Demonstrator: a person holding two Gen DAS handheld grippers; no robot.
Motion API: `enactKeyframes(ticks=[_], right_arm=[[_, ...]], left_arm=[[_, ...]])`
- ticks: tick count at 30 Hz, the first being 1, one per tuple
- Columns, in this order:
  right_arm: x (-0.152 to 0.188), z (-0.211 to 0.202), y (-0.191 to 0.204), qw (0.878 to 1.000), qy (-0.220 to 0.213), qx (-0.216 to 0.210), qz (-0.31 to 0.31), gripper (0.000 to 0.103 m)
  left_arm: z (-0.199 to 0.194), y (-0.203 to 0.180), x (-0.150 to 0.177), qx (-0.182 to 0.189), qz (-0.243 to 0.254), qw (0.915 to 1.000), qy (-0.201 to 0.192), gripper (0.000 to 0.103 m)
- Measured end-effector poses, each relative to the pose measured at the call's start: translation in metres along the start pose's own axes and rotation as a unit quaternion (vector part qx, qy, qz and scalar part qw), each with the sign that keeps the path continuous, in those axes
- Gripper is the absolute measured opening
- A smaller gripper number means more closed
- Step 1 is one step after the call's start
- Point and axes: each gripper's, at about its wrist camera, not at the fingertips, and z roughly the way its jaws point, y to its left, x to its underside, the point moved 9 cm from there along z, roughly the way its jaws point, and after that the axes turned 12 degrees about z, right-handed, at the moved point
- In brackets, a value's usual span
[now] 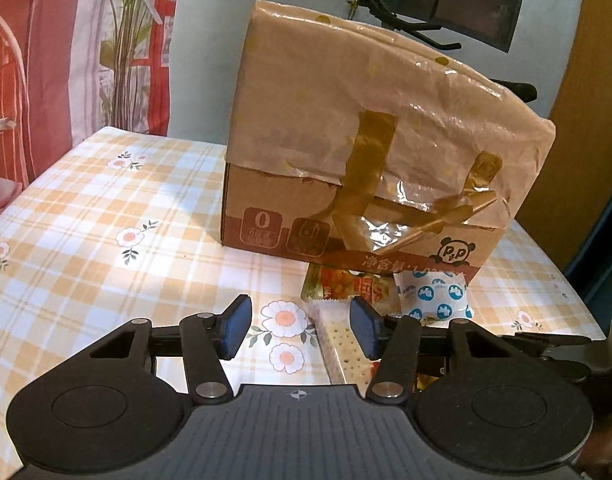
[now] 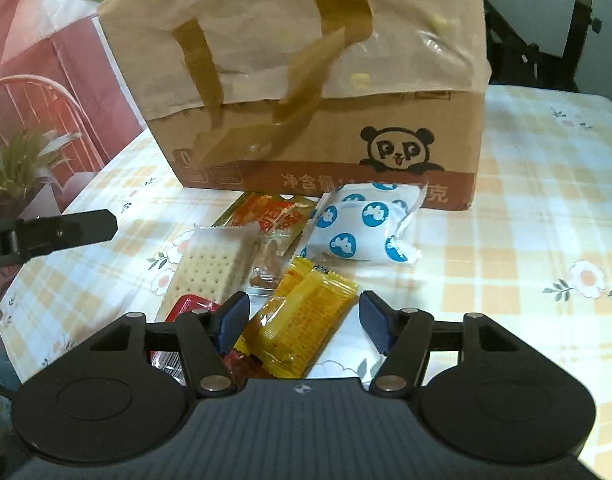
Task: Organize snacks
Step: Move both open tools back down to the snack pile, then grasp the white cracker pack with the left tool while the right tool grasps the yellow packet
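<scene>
- The right gripper [image 2: 303, 322] is spread wide, holding nothing, with a yellow snack packet [image 2: 301, 322] low in the frame between its fingers.
- Above that lie a cracker pack [image 2: 211, 266] and a blue-dotted white pouch [image 2: 362, 228].
- The left gripper [image 1: 301, 326] is also spread and empty above the checked tablecloth [image 1: 105, 220].
- The cardboard box [image 1: 370, 140] fills the upper centre.
</scene>
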Motion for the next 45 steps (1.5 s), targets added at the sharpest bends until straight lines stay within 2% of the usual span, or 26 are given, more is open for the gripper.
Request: enactKeyframes(ticks=[2, 9, 12, 16, 19, 25, 27, 30, 37, 40, 42, 44, 45], right_arm=[[0.001, 0.001, 0.004, 1.000, -0.004, 0.007, -0.017, 0.062], [0.013, -0.003, 0.006, 0.992, -0.038, 0.039, -0.115, 0.045], [0.015, -0.012, -0.003, 0.993, -0.051, 0.037, -0.105, 0.041], [0.013, -0.023, -0.023, 0.992, -0.072, 0.049, -0.090, 0.041], [0.012, -0.027, -0.033, 0.994, -0.079, 0.040, -0.064, 0.041], [0.012, -0.026, -0.032, 0.995, -0.078, 0.025, -0.061, 0.041], [0.011, -0.025, -0.032, 0.995, -0.077, 0.019, -0.057, 0.041], [0.011, -0.026, -0.035, 0.996, -0.078, 0.010, -0.046, 0.041], [0.010, -0.029, -0.038, 0.996, -0.081, 0.004, -0.033, 0.041], [0.010, -0.029, -0.038, 0.996, -0.081, 0.001, -0.031, 0.041], [0.009, -0.028, -0.039, 0.996, -0.079, 0.000, -0.031, 0.041], [0.010, -0.028, -0.038, 0.996, -0.079, 0.000, -0.031, 0.041], [0.010, -0.028, -0.038, 0.996, -0.079, 0.000, -0.031, 0.041]], left_arm=[[0.002, 0.000, 0.002, -0.001, 0.000, 1.0000, 0.004, 0.056], [0.006, -0.003, 0.012, 0.000, 0.001, 0.9999, 0.016, 0.055], [0.011, -0.005, 0.017, -0.002, 0.002, 0.9996, 0.027, 0.054], [0.016, -0.011, 0.021, -0.004, 0.011, 0.9991, 0.040, 0.054], [0.018, -0.015, 0.023, -0.002, 0.015, 0.9990, 0.043, 0.054], [0.028, -0.026, 0.014, -0.002, 0.023, 0.9987, 0.046, 0.055], [0.036, -0.032, 0.010, -0.003, 0.025, 0.9984, 0.051, 0.061], [0.049, -0.041, 0.007, -0.002, 0.037, 0.9972, 0.065, 0.062], [0.069, -0.060, 0.017, -0.019, 0.084, 0.9916, 0.096, 0.063], [0.070, -0.057, 0.020, -0.025, 0.083, 0.9912, 0.100, 0.065], [0.066, -0.050, 0.021, -0.037, 0.080, 0.9910, 0.101, 0.061], [0.062, -0.044, 0.024, -0.053, 0.086, 0.9899, 0.100, 0.049], [0.059, -0.041, 0.025, -0.064, 0.090, 0.9888, 0.100, 0.049]])
